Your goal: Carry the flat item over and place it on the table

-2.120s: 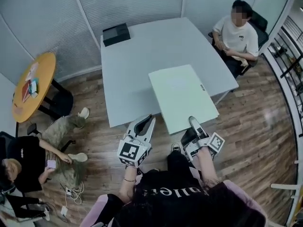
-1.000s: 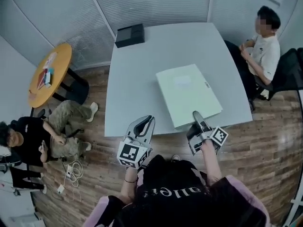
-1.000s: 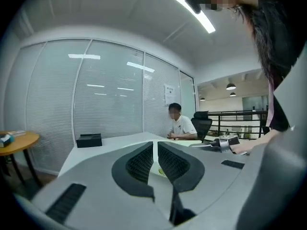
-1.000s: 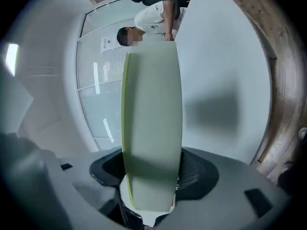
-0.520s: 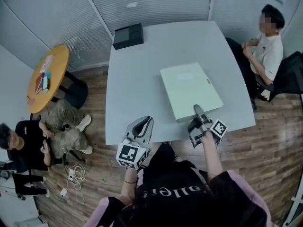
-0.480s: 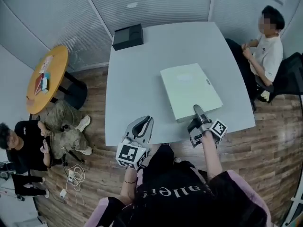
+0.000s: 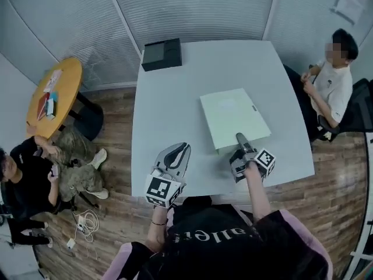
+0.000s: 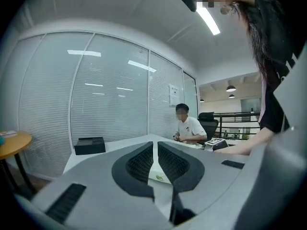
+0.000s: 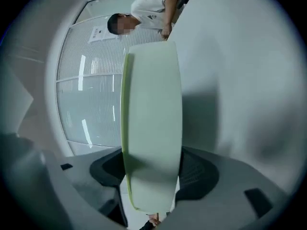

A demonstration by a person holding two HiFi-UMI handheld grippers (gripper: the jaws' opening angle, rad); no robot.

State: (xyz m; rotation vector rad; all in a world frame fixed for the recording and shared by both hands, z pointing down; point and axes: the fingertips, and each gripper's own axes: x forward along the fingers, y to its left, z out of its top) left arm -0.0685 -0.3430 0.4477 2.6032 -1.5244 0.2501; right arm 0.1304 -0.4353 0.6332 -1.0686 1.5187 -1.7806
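At the far left stands a round orange table [image 7: 51, 92], and a person [image 7: 26, 182] sits near it, clear of the work. The white bench [image 7: 169, 109] fills the middle, with a black box [image 7: 161, 53] at its far left corner.

The left tool [image 7: 182, 150] hovers over the near left part of the bench. In its own view the left tool [image 8: 155, 145] has its jaws drawn together to a thin slit with nothing in it, so it takes no part in the carry.

To its right the pale green board [image 7: 234, 116] lies level over the right half of the bench, well apart from the box. The right tool [image 7: 240, 140] is clenched on the middle of the board's near edge. Its own view shows the board [image 9: 151, 123] running away between the jaws of the right tool [image 9: 153, 169], both pads pressed on it. A shadow lies on the bench beside the board, and I cannot tell whether it touches the surface.

At the far right a second person [image 7: 335, 80] sits by the bench edge.

The carry looks nearly done, as the board is already over the bench. What is left is to settle it flat, let go and draw the tool back.
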